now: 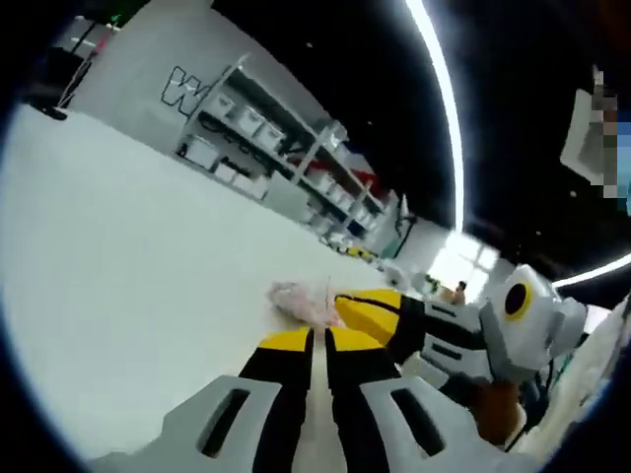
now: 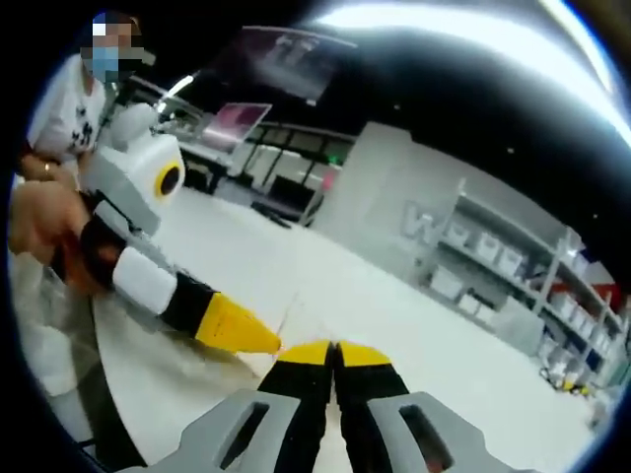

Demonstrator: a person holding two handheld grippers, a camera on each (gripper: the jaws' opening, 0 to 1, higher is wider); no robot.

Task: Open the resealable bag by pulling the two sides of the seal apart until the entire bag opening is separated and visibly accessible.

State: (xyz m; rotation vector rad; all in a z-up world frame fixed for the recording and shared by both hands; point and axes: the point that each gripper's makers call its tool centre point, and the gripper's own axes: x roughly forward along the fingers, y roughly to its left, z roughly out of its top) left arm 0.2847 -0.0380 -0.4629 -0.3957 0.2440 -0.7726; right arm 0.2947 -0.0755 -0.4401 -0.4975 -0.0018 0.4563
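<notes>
Left gripper [image 1: 314,340]: its jaws are pressing together, yellow tips meeting. Whether film is lying between them cannot be told.

Right gripper [image 2: 333,352]: its jaws are likewise pressing together; whether they are pinching the seal edge cannot be told. In the left gripper view it is entering from the right, its tip touching the bag. In the right gripper view the left gripper is entering from the left, its tip nearly meeting the right one.

Resealable bag [image 1: 308,302]: it is lying on the white table [image 1: 118,286], just ahead of both tips. It is showing as clear film with something pinkish inside; the contents are too blurred to name. A thin edge of film is standing up between the two tips.

Seal: its condition is not legible, so progress cannot be judged.

Handling, as judged: the film is looking light, thin, soft and slippery; it is likely to crumple and slide out of a shallow pinch.

Hold points, as judged: each gripper should be taking one lip just above the seal, on opposite sides, near the middle of the opening.

Risk, as judged: both lips are liable to be caught in one grip.

Person's hand [image 2: 44,232]: it is gripping the left gripper's handle.
</notes>
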